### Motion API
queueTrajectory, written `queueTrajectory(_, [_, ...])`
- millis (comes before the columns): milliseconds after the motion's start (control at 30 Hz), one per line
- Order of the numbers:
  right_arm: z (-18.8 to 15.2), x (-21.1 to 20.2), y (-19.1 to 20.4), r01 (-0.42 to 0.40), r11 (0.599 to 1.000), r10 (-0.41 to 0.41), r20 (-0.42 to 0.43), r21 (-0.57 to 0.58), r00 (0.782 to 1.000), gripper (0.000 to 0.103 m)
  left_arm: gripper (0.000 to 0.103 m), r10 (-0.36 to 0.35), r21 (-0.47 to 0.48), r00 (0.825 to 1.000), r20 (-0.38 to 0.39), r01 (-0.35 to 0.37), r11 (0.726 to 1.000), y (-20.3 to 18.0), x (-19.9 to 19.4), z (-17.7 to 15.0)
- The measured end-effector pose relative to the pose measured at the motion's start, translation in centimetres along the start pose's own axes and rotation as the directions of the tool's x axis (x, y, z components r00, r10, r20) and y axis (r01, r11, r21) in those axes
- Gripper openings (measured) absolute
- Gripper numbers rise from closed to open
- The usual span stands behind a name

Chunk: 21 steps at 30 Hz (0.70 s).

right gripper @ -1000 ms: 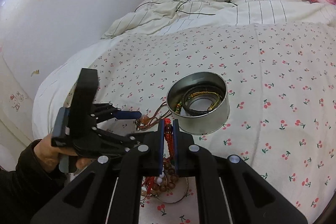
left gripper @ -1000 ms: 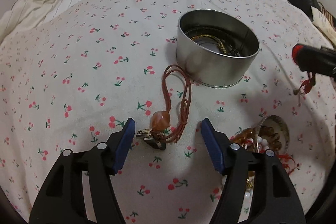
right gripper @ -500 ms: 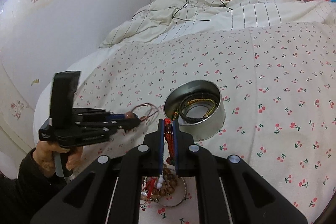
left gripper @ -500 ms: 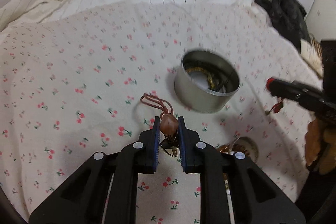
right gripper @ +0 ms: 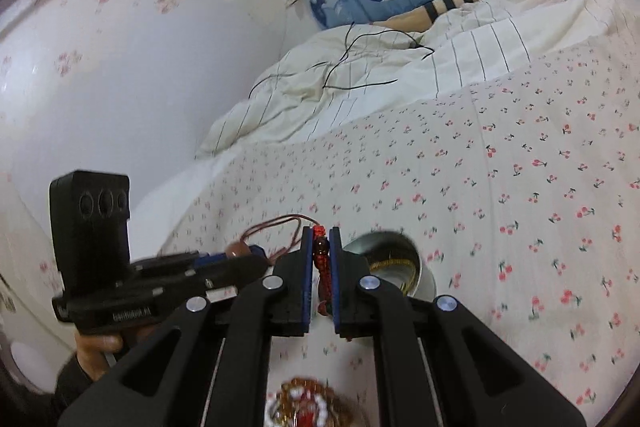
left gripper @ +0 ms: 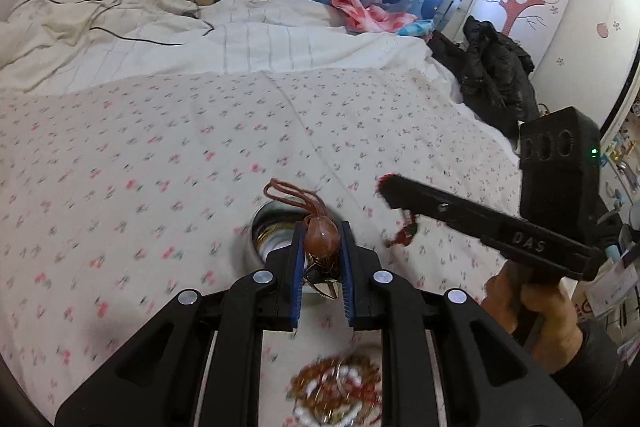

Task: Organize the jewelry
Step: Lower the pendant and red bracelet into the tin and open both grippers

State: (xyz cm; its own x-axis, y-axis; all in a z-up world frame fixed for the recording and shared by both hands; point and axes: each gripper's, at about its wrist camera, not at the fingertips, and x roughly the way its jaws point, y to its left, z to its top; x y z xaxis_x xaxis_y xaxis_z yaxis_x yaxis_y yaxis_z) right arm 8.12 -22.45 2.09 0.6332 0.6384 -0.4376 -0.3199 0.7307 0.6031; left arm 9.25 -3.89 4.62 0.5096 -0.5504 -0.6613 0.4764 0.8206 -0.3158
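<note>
White sheet (left gripper: 160, 155) with red cherries; brown stone pendant (left gripper: 321, 235); red beaded strand (right gripper: 322, 259)

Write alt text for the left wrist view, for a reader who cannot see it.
The left tool is shut on a brown bead pendant whose cord loops stick up, held above a round metal tin on a cherry-print bedsheet. To the right, the right tool grips a red beaded piece, and a blurred jewelry pile lies below.
</note>
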Motion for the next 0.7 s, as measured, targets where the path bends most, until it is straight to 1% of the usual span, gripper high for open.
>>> queueTrajectory(67, [0.3, 0.4, -0.4, 0.001, 1.000, -0.001, 0.000, 0.013, 1.000, 0.009, 0.015, -0.002, -0.007, 1.000, -0.019, 0.002, 1.000, 0.2, 1.4, 0.2])
queueTrajectory(133, [0.6, 0.9, -0.6, 0.001, 1.000, -0.001, -0.001, 0.018, 1.000, 0.009, 0.015, -0.025, -0.015, 0.999, -0.028, 0.025, 1.000, 0.5, 2.7, 0.1])
queueTrajectory(233, [1.2, 2.3, -0.9, 0.017, 1.000, -0.017, -0.013, 0.018, 1.000, 0.009, 0.015, 0.006, -0.002, 0.998, -0.056, -0.007, 1.000, 0.8, 4.5, -0.2])
queueTrajectory(300, [1.3, 3.3, -1.2, 0.042, 0.999, -0.042, -0.030, 0.017, 0.999, 0.009, 0.016, 0.007, -0.006, 0.996, -0.085, -0.008, 1.000, 1.1, 5.6, -0.5])
queueTrajectory(367, [1.0, 4.8, -1.6, 0.091, 0.996, -0.090, -0.069, 0.012, 0.994, 0.009, 0.022, 0.042, -0.008, 0.990, -0.135, -0.043, 0.999, 1.5, 6.8, -1.0])
queueTrajectory(400, [0.7, 5.3, -1.8, 0.104, 0.995, -0.103, -0.086, 0.007, 0.991, 0.009, 0.033, 0.057, -0.011, 0.986, -0.154, -0.059, 0.998, 1.7, 7.2, -1.2])
queueTrajectory(433, [0.3, 6.0, -2.1, 0.121, 0.993, -0.120, -0.122, 0.002, 0.985, 0.009, 0.039, 0.050, -0.019, 0.985, -0.163, -0.054, 0.998, 1.8, 7.2, -1.3])
queueTrajectory(467, [0.0, 6.6, -2.2, 0.130, 0.992, -0.128, -0.152, 0.000, 0.980, 0.012, 0.040, 0.045, -0.023, 0.986, -0.162, -0.049, 0.999, 1.9, 6.9, -1.3])
queueTrajectory(500, [-0.3, 6.8, -2.4, 0.137, 0.991, -0.134, -0.161, 0.004, 0.978, 0.034, 0.047, 0.050, -0.020, 0.986, -0.156, -0.054, 0.998, 1.7, 6.4, -1.1])
queueTrajectory(533, [-0.3, 6.6, -2.4, 0.136, 0.991, -0.133, -0.147, 0.009, 0.980, 0.047, 0.052, 0.060, -0.013, 0.987, -0.146, -0.062, 0.998, 1.6, 5.9, -1.0])
queueTrajectory(567, [-0.2, 6.0, -2.3, 0.128, 0.992, -0.125, -0.119, 0.016, 0.985, 0.057, 0.061, 0.086, -0.001, 0.989, -0.122, -0.087, 0.996, 1.5, 4.8, -0.9])
queueTrajectory(600, [0.1, 5.2, -2.2, 0.121, 0.992, -0.118, -0.100, 0.020, 0.988, 0.057, 0.065, 0.106, 0.005, 0.989, -0.098, -0.106, 0.994, 1.4, 3.9, -1.0])
queueTrajectory(633, [0.3, 4.6, -2.1, 0.119, 0.993, -0.117, -0.084, 0.020, 0.990, 0.057, 0.067, 0.118, 0.003, 0.990, -0.081, -0.118, 0.993, 1.6, 2.8, -1.3])
queueTrajectory(700, [0.5, 2.6, -1.6, 0.134, 0.991, -0.133, -0.053, 0.011, 0.990, 0.057, 0.068, 0.145, -0.010, 0.987, -0.071, -0.146, 0.989, 2.1, 1.4, -1.9])
